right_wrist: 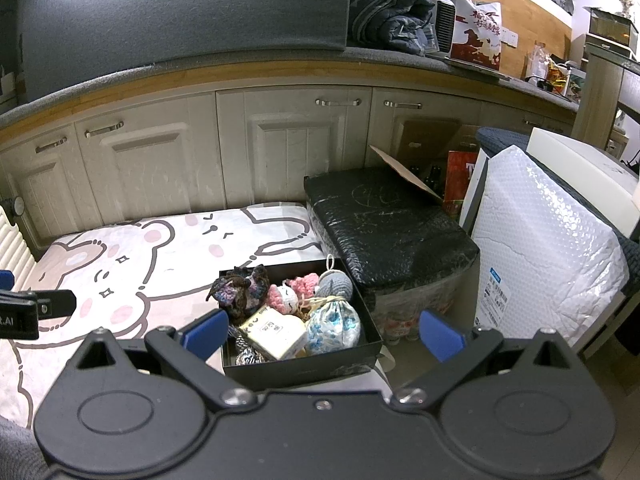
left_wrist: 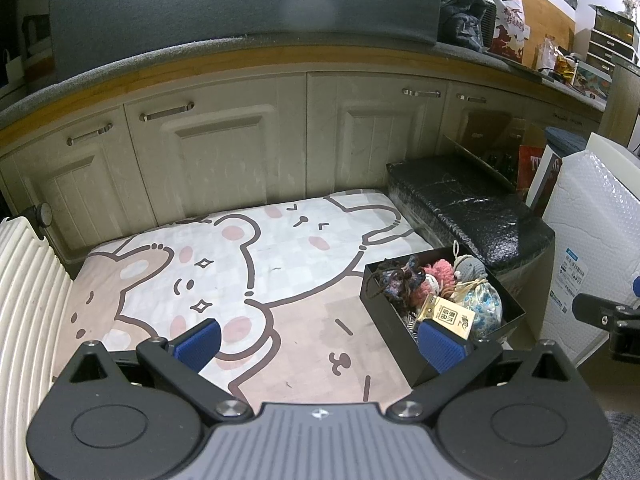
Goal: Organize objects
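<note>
A black open box (left_wrist: 384, 312) (right_wrist: 304, 368) sits on the right edge of a cartoon-bear mat (left_wrist: 256, 264) (right_wrist: 132, 264). It holds a dark crocheted piece (right_wrist: 240, 286), a pink knitted toy (right_wrist: 294, 290), a grey knitted ball (right_wrist: 336, 284), a blue-and-white drawstring pouch (right_wrist: 334, 326) and a cream packet (right_wrist: 276, 332). My left gripper (left_wrist: 320, 342) is open and empty over the mat, with the box by its right finger. My right gripper (right_wrist: 322, 334) is open and empty, just above the box's near side.
White cabinet doors (left_wrist: 224, 152) run behind the mat. A black wrapped block (right_wrist: 392, 228) lies right of the box, then a white bubble-wrap parcel (right_wrist: 548, 248). A white ribbed radiator (left_wrist: 24, 304) stands at the left.
</note>
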### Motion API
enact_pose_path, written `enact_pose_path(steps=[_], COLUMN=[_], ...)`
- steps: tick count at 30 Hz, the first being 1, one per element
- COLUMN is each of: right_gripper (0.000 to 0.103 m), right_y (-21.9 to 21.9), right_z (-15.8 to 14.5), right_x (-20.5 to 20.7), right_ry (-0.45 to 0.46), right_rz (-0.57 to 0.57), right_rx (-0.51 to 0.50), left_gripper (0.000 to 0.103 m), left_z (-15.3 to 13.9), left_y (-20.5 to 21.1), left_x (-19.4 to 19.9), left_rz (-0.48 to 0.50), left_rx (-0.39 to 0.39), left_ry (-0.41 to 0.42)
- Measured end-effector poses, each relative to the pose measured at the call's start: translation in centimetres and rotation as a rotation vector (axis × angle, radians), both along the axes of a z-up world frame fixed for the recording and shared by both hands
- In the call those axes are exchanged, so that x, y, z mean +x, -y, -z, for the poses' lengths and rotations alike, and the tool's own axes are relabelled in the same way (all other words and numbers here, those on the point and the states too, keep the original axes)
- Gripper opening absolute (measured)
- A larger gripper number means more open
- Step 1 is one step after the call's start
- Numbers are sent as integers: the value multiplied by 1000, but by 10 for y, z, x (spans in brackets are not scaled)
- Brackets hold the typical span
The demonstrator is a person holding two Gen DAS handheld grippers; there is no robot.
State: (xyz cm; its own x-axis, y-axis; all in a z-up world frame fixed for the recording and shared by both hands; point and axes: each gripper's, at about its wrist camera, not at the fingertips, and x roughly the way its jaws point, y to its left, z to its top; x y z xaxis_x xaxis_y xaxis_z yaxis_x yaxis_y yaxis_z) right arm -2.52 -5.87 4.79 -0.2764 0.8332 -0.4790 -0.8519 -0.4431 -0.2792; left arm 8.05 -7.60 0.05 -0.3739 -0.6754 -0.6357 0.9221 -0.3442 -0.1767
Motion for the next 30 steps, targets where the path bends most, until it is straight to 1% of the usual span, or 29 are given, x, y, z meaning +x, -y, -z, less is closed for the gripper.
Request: enact_pose_path(steps=[30], right_gripper=[103], right_y=[0], right_z=[0], right_x=[0], right_ry=[0], right_rz=[0], right_rx=[-1], left_gripper=[103], left_z=[0], left_y=[0], left_x=[-1], left_rz=[120], left_rx=[-3], left_ry=[-8])
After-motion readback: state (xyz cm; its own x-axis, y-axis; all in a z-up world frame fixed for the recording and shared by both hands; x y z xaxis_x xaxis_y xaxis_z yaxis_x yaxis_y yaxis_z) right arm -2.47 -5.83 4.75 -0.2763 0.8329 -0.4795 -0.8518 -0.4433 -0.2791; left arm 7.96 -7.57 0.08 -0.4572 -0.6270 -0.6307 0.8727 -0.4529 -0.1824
